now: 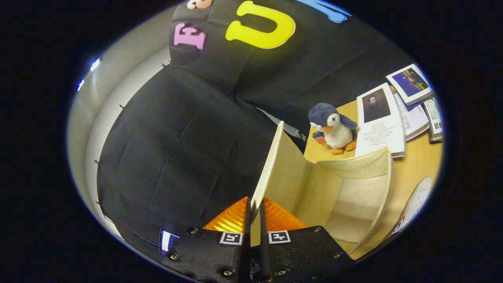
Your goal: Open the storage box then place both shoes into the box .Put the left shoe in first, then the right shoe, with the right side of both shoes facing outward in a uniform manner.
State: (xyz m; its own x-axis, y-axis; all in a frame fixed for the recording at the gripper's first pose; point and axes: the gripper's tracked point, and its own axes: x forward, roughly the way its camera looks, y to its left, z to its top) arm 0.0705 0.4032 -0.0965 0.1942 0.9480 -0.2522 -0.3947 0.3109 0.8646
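The gripper (254,210) has its two fingers closed tight on the lid (271,165) of the storage box (353,196), pinching the lid's thin edge between them. The lid stands raised, running from the fingertips toward 12 o'clock, and the cream fabric box lies open just beyond it at about 2 o'clock from the fingers (its pale inside walls and floor are bare). A white shoe (414,206) lies on the wooden table (416,161) at 3 o'clock from the gripper, just beside the box's outer wall. Beyond the box, toward 1 o'clock, a plush penguin (333,129) stands on the table, and next to it lie several booklets (383,122) spread in a loose pile.
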